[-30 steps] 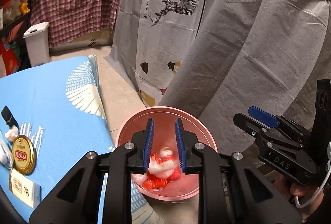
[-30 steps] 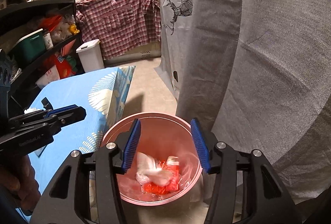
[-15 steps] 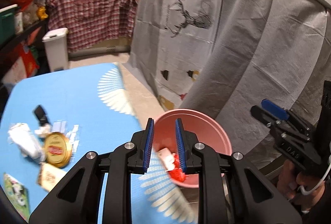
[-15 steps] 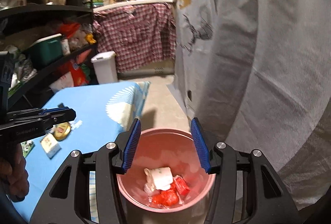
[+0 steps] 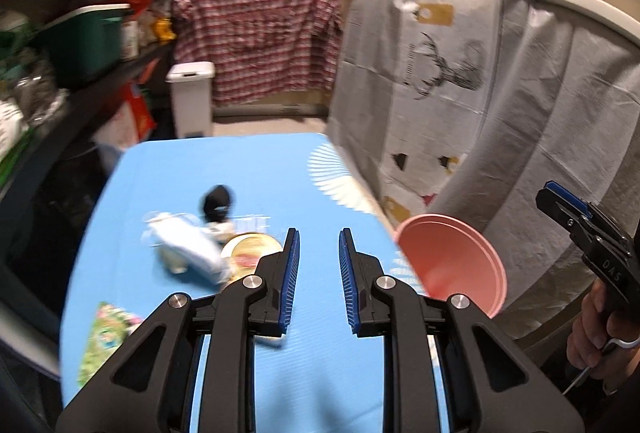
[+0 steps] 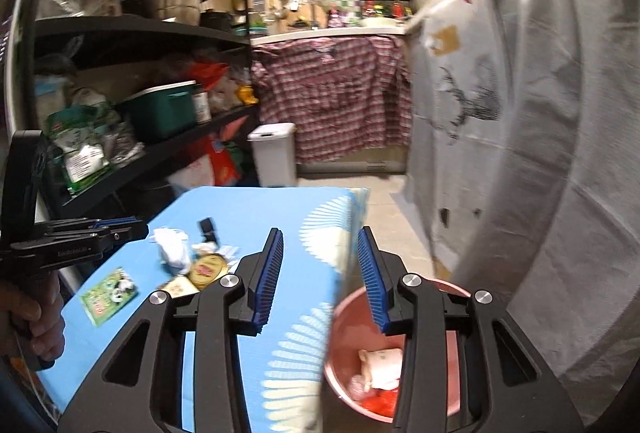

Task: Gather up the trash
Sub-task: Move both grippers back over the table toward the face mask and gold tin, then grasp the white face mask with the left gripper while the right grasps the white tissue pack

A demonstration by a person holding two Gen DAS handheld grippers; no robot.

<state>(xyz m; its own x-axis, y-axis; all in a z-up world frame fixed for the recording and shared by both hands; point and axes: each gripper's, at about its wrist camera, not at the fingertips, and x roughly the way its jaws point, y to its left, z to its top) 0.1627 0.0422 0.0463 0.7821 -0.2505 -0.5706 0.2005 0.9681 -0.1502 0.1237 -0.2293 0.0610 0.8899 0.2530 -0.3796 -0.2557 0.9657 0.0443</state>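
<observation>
**Trash collection partly done, table items left**

With both grippers pointed back toward the blue tablecloth (image 5: 248, 185), the job reads as roughly midway. The pink bin (image 6: 344, 321) stands on the floor just beside the table's near corner and already holds a white crumpled piece (image 6: 380, 365) on top of red wrappers (image 6: 378, 403)

Left gripper (image 5: 319, 275): jaws parted a little, nothing between the pads; it hovers over the cloth, aimed at the litter cluster

Right gripper (image 6: 320, 277): jaws apart and empty, though they have just been closing in; it straddles the table edge and the bin rim

Left on the table, grouped near one another:
- crumpled white bag or tissue (image 5: 188, 249), blurred in the left view
- round gold tin lid (image 6: 209, 267) touching it
- small cream card or packet (image 6: 180, 287) just beside the lid
- green printed packet (image 6: 110, 295) nearer the table edge
- small black object (image 5: 218, 199), too blurred to name

Judgement: several pick-and-drop rounds remain. The flat packet and the lid will likely be the awkward ones, lying flush on the cloth
</observation>
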